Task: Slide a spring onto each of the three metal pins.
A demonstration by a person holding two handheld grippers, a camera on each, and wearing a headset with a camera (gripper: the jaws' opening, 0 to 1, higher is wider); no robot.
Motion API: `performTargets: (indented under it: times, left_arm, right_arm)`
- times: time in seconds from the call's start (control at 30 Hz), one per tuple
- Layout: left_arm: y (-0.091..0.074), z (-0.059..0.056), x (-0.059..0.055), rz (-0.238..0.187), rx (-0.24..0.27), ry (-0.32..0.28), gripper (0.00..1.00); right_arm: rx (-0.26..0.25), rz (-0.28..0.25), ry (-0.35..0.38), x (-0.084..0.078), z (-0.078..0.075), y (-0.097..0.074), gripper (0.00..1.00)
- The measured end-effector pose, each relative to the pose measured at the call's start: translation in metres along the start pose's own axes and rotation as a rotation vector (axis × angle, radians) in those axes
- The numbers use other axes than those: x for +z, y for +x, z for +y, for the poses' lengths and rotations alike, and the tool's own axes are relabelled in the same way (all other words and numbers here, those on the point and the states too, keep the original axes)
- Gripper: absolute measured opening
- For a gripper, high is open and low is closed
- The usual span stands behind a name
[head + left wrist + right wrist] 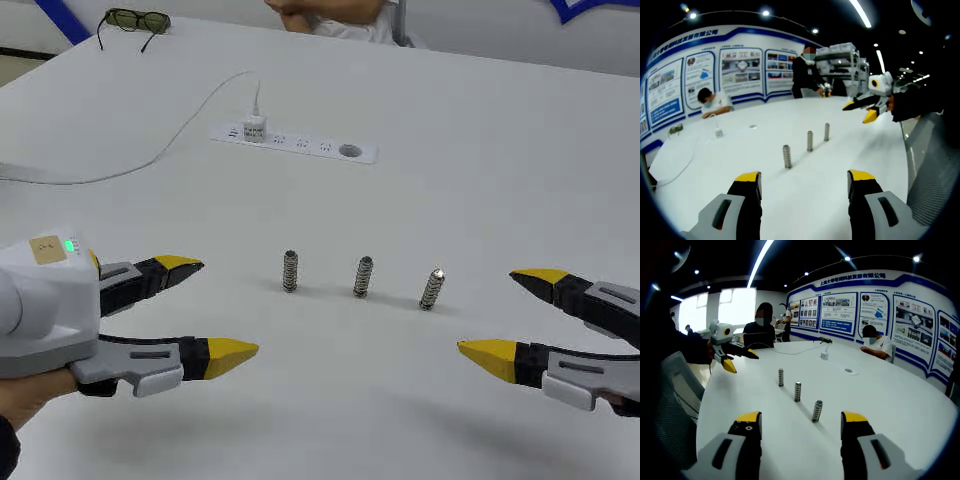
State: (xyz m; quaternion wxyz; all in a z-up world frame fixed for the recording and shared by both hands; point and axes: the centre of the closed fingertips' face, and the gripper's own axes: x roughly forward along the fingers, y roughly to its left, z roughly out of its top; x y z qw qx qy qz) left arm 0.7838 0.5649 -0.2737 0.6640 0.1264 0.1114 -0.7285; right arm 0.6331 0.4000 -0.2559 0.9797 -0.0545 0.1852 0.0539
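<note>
Three metal pins stand in a row on the white table, each with a spring around it: the left pin (290, 271), the middle pin (363, 277) and the right pin (432, 289). The same row appears in the left gripper view, nearest pin (787, 156) first, and in the right gripper view, nearest pin (817, 411) first. My left gripper (213, 308) is open, left of the row, with nothing between its yellow tips. My right gripper (515, 314) is open too, right of the row and holding nothing.
A white power strip (295, 143) with a plugged charger and a cable lies behind the pins. Dark glasses (135, 21) rest at the far left. A person sits at the table's far edge (330, 15). Other people (875, 342) are at the table.
</note>
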Motion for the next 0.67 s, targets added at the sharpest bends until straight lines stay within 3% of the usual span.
performTargets:
  times: [0.67]
  left_arm:
    - [-0.0007,-0.0014,0.0000,0.005,0.001,0.000,0.71]
  right_arm:
    - [-0.007,-0.009,0.001,0.0017,0.0002,-0.0011,0.65]
